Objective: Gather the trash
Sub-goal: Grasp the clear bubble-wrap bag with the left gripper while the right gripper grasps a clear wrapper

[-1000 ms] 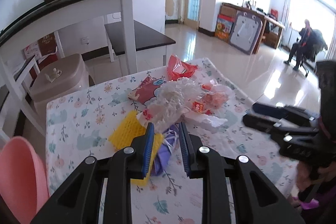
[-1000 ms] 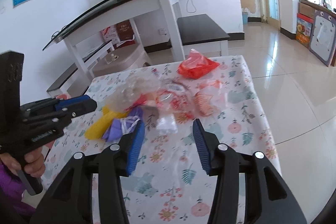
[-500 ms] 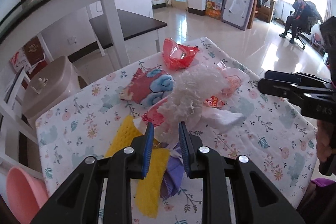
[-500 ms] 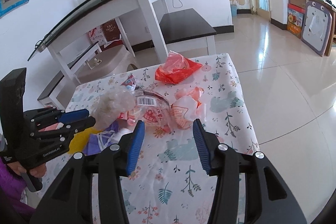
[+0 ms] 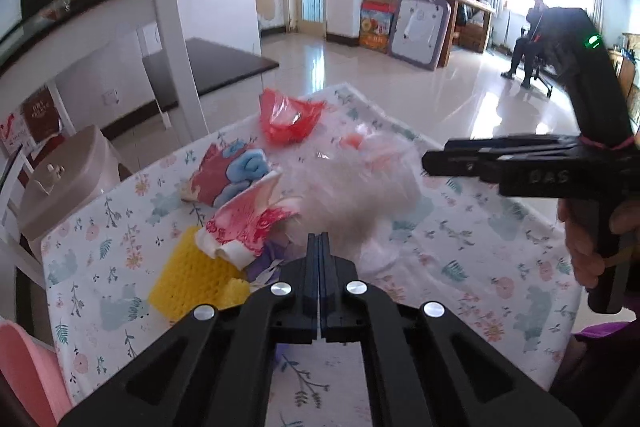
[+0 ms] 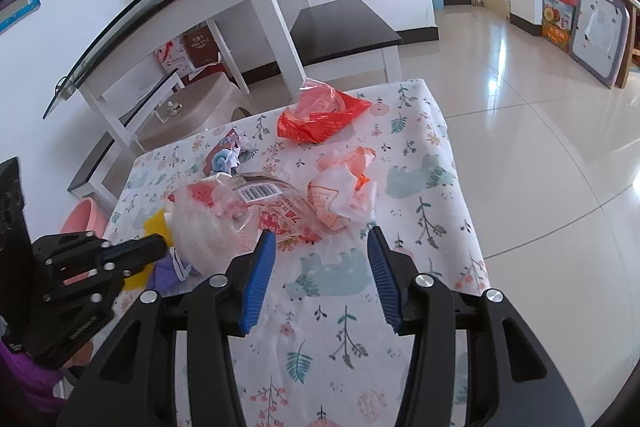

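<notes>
Left gripper (image 5: 319,241) fingers pressed together at the white foam net (image 5: 360,195), whether any film is pinched I can't tell; right gripper (image 6: 322,259) gapes empty above the floral tablecloth (image 6: 424,227). Lift now and that tangled pile may drag the yellow net (image 5: 192,275) along. Beyond, the red bag (image 5: 290,123) waits.

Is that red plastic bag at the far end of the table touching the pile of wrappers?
Apart. In the right wrist view, bare flowered tablecloth shows between the red plastic bag and the pile of wrappers.
</notes>
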Demonstrator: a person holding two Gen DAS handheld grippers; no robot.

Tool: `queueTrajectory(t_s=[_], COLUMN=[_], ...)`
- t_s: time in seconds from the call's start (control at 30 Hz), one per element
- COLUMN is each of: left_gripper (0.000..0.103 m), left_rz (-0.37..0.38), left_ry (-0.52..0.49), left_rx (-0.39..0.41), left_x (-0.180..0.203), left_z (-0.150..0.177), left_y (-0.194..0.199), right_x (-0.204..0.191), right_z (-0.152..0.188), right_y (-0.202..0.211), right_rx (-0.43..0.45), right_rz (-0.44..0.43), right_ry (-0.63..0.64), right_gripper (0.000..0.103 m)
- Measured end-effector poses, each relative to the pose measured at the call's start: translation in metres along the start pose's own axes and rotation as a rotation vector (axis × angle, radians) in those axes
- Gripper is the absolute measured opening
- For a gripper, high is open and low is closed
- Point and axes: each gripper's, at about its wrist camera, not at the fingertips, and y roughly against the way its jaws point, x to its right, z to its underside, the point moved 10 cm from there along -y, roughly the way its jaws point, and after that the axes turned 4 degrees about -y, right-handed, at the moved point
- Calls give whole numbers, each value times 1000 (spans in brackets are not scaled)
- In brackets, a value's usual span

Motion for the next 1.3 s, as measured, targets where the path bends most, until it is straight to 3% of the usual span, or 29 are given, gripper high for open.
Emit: queueTrajectory(t_s=[0.2, 0.3, 0.37, 0.4, 0.63, 0.83, 0.9, 1.1, 1.2, 1.3], left_gripper=[0, 2, 11, 22, 25, 26, 32, 37, 20, 18], left_rz=[12, 38, 73, 85, 165, 219, 213, 147, 178, 160], left_ry=[67, 137, 196, 220, 366, 580, 626, 544, 523, 481], left_rx=[41, 13, -7, -14, -135, -231, -259, -264, -269, -236], left_x=[-2, -5, -6, -5, 7, 11, 13, 26, 37, 38], left_z=[-1, 6, 11, 14, 40, 52, 53, 52, 54, 50], left_y=[27, 31, 32, 31, 18, -8, -16, -25, -26, -18], right_x=[5, 6, 6, 6, 12, 6, 6, 5, 5, 2], right_z=[-3, -10, -14, -17, -17, -9, -7, 1, 6, 9], right_y=[7, 2, -2, -5, -13, -12, -10, -3, -1, 1], right_rx=[13, 14, 16, 17, 1, -24, -22, -26, -29, -29], right_rz=[-5, -18, -18, -15, -24, -90, -95, -103, -113, -126], right_ry=[-11, -23, -20, -15, -18, -22, -11, 22, 24, 19], right_gripper=[49, 49, 49, 49, 49, 49, 49, 49, 49, 49])
